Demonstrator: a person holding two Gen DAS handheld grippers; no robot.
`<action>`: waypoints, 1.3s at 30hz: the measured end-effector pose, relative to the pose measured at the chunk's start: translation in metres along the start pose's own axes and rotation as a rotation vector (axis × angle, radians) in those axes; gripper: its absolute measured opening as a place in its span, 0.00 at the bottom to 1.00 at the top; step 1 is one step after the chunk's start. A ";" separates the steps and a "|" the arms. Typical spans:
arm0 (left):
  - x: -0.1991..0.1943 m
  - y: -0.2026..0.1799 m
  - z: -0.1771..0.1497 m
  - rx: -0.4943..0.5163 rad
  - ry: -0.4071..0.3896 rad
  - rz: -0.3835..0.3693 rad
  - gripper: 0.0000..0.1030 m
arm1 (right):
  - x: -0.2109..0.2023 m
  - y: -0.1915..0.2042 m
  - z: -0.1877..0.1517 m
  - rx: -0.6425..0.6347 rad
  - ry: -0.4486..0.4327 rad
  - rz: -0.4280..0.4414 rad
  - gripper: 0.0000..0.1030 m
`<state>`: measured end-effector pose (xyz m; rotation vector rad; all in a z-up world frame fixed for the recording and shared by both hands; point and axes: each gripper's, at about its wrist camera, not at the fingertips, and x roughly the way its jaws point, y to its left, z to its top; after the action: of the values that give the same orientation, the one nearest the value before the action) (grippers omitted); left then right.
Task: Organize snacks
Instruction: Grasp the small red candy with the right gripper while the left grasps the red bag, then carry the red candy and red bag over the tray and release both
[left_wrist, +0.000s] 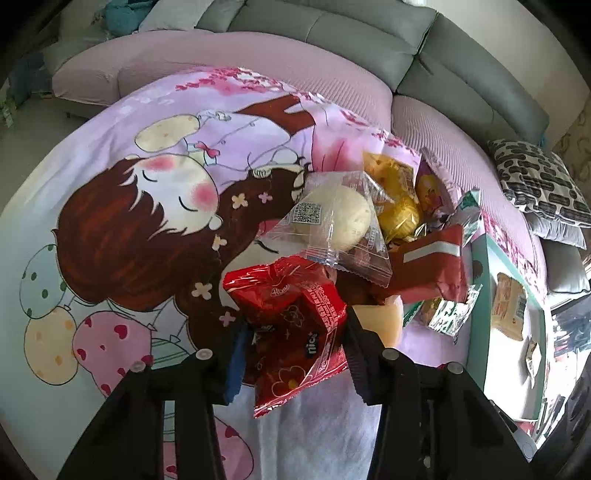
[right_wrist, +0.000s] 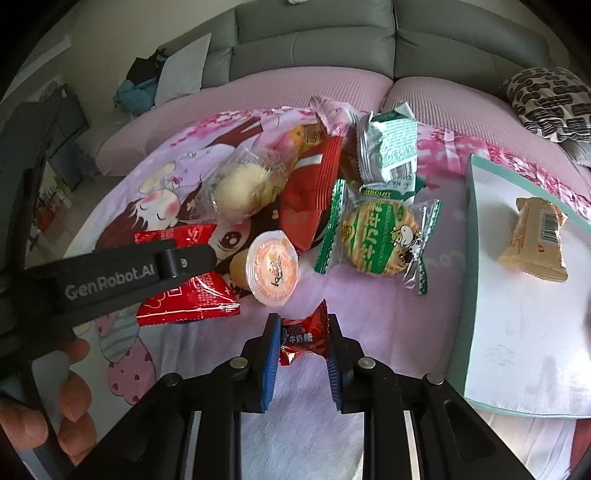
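Hold both snacks tight, lift slowly, then carry to the flat white tray with the teal rim (right_wrist: 471, 280) on the right. Left gripper (left_wrist: 295, 332) closed on a shiny red crinkly snack packet (left_wrist: 291, 317) at the near edge of the snack pile on the cartoon-print blanket (left_wrist: 122, 229). Right gripper (right_wrist: 301, 341) pinching a small red candy wrapper (right_wrist: 304, 334), just in front of the pile. Both tipped steeply down. Keep clear of the round jelly cup with the orange lid (right_wrist: 271, 267).

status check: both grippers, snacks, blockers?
Left gripper shut on red packet. Right gripper shut on red candy. Tray holds one wafer. Nothing blocking.
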<state>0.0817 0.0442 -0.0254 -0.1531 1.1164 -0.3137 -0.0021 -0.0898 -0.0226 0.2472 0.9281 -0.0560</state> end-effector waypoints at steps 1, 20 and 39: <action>-0.003 0.000 0.000 0.000 -0.006 -0.001 0.47 | -0.002 0.000 0.000 0.002 -0.006 0.001 0.24; -0.048 -0.013 0.004 0.033 -0.158 0.017 0.46 | -0.033 -0.017 0.007 0.059 -0.105 0.023 0.24; -0.070 -0.065 0.000 0.155 -0.256 -0.023 0.46 | -0.070 -0.063 0.015 0.174 -0.203 -0.001 0.24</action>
<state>0.0423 0.0055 0.0529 -0.0660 0.8336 -0.3883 -0.0417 -0.1590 0.0300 0.3947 0.7222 -0.1606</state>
